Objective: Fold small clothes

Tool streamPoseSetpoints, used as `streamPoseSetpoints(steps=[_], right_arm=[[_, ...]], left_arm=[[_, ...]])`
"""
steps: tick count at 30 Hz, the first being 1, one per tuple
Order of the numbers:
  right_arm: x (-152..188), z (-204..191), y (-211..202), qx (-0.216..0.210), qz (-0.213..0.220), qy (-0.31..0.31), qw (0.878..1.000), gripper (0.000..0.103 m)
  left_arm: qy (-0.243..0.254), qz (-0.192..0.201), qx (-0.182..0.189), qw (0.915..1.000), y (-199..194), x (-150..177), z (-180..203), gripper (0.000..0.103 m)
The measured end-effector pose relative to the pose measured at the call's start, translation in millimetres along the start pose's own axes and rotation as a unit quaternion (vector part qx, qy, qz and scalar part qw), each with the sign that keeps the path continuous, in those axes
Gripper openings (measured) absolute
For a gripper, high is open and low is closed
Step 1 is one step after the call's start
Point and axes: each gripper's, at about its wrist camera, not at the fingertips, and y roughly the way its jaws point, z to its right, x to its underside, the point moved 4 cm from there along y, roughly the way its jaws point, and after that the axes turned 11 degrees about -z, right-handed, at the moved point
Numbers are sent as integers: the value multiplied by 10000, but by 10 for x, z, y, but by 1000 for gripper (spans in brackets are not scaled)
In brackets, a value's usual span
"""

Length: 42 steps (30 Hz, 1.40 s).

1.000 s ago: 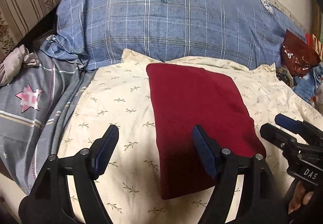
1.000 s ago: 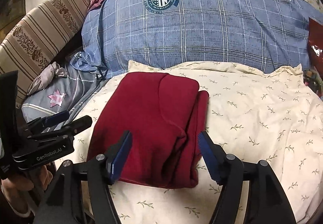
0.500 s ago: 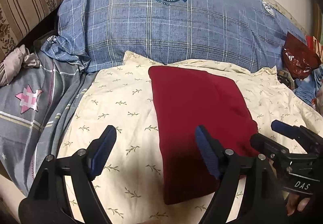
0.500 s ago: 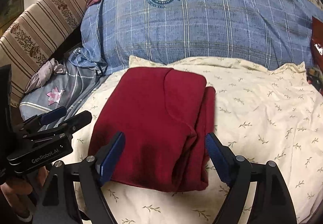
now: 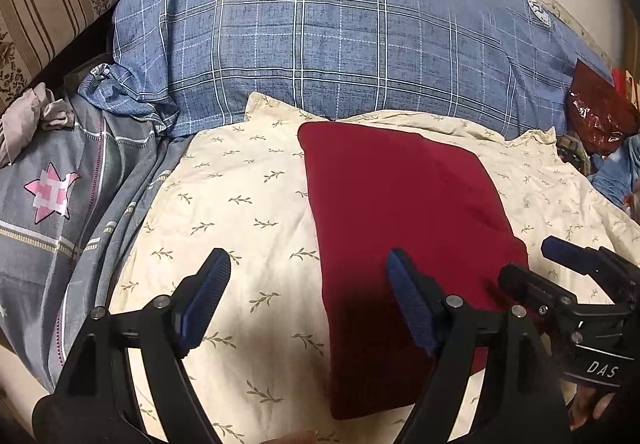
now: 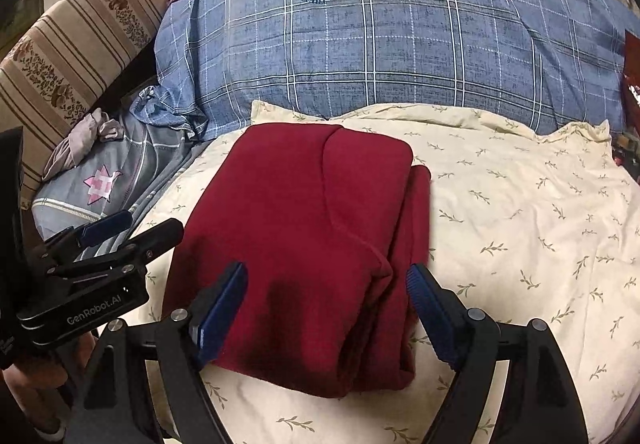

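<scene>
Right wrist view: both the right hand-held gripper and left hand-held gripper are wide open, empty, and have backed off slightly. Red garment sits folded on the bed, so the fold looks basically done.

The bed is spread with a cream sheet printed with small leaf sprigs, and a folded dark red garment lies flat on it, its layered edge turned to the right. Behind the garment, a large blue plaid quilt is heaped along the back of the sheet, while a grey blanket with a pink star sits at the left edge.
</scene>
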Motion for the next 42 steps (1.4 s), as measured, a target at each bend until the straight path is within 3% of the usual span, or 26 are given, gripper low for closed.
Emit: streamPoseSetpoints(steps=[18, 25, 42], right_arm=[[-112, 39, 37, 164, 40, 20, 9999, 86], [-119, 50, 62, 143, 1, 46, 9999, 86], [-152, 100, 78, 148, -4, 101, 9998, 87]], left_arm=[[78, -79, -13, 9999, 85, -70, 46, 80], [49, -109, 66, 9999, 100, -58, 24, 91], [-22, -122, 59, 9999, 122, -96, -51, 92]])
